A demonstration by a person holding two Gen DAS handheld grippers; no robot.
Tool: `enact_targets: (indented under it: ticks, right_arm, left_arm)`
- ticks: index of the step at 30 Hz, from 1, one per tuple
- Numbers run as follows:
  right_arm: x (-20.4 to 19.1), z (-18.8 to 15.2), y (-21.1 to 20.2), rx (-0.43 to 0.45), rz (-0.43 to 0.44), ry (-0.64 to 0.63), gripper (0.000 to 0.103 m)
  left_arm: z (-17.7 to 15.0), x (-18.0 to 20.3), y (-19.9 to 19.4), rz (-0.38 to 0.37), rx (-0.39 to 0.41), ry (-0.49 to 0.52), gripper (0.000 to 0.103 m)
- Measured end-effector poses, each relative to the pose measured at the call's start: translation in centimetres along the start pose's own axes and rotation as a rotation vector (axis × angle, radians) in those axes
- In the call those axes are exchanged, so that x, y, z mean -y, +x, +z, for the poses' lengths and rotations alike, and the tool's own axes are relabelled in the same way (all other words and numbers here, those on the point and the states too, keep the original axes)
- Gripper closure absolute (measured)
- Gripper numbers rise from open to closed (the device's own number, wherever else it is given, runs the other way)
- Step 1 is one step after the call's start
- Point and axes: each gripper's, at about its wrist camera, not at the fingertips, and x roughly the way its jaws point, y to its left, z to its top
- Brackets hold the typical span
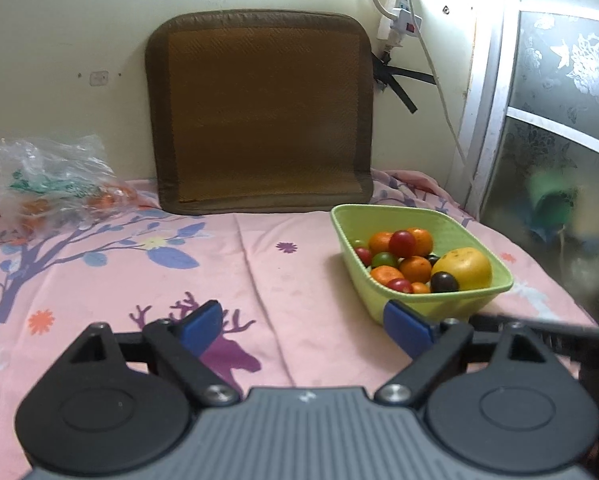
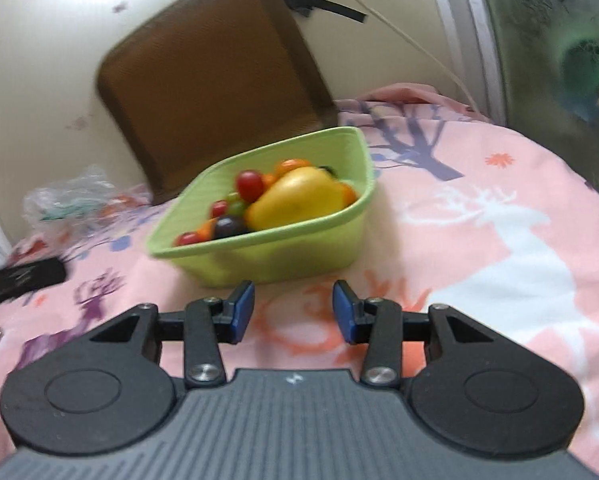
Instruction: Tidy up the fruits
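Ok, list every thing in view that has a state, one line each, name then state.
Left gripper: open wide, nothing between the fingers.
Right gripper: open, empty, just short of the bowl.
Green bowl: upright on the bedsheet, holding fruit.
Yellow fruit: resting inside the bowl.
Small tomatoes and oranges: piled in the bowl.
Plastic bag: crumpled, lying by the wall.
Brown cushion: leaning upright against the wall.

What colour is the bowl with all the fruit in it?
Light green. The bowl shows most sharply in the left wrist view.
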Motion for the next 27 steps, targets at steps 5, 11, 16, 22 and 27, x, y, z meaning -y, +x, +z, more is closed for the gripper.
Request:
enact_targets:
  ticks: [5, 11, 16, 22, 27]
  right_arm:
    - [-0.6, 2.1, 2.3, -0.020, 0.005, -0.035, 0.059]
    - [-1.7, 3.6, 5.6, -0.005, -0.054, -0.136, 0.058]
    - [-2.3, 1.8, 3.3, -0.005, 0.021, -0.101, 0.058]
    - [-2.3, -1.8, -1.7, 0.008, 0.132, 0.051, 0.042]
    - [-2.4, -1.4, -3.6, 0.012, 0.152, 0.142, 0.022]
  left_arm:
    - [0.0, -0.2, 0.0, 0.044, 0.004, -0.001, 0.006]
    - [-0.4, 0.5, 0.5, 0.099, -0.010, 0.029, 0.000]
    - [-0.8, 0.4, 1.4, 0.106, -0.050, 0.022, 0.000]
    - [-1.2, 0.6, 1.6, 0.138, -0.069, 0.024, 0.000]
    - [-1.0, 0.7, 0.9, 0.168, -0.060, 0.035, 0.000]
